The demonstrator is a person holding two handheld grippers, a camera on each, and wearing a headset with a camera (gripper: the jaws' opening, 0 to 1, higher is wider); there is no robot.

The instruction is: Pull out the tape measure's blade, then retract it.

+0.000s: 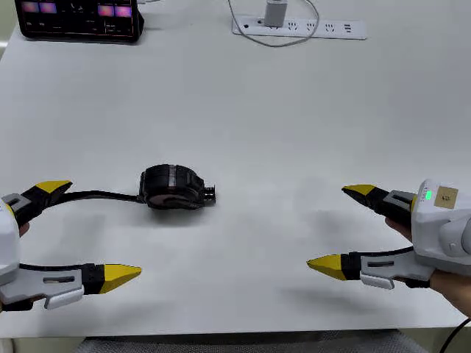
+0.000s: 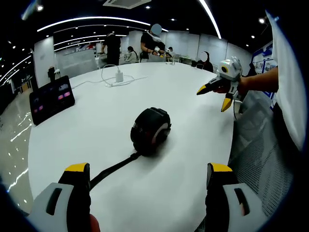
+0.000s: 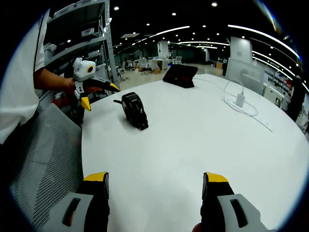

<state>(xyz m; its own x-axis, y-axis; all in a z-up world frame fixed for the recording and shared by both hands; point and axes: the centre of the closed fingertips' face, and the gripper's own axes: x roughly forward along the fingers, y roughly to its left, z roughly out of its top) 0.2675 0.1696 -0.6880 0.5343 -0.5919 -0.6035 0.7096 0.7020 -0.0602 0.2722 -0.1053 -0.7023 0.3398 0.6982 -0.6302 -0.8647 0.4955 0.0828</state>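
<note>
A black tape measure (image 1: 172,187) lies on the white table (image 1: 243,110), its blade tip pointing right and a black strap trailing left. It also appears as the tape measure (image 2: 150,129) ahead of the left jaws and the tape measure (image 3: 134,109) far ahead of the right jaws. My left gripper (image 1: 92,232) stands open at the table's near left, nothing between its yellow tips, with the strap running toward its upper jaw. My right gripper (image 1: 344,228) is open at the near right, well clear of the tape.
A dark tablet (image 1: 79,18) stands at the far left of the table. A white power strip (image 1: 300,27) with a plugged charger and cable lies at the far middle. The table's near edge runs just below both grippers.
</note>
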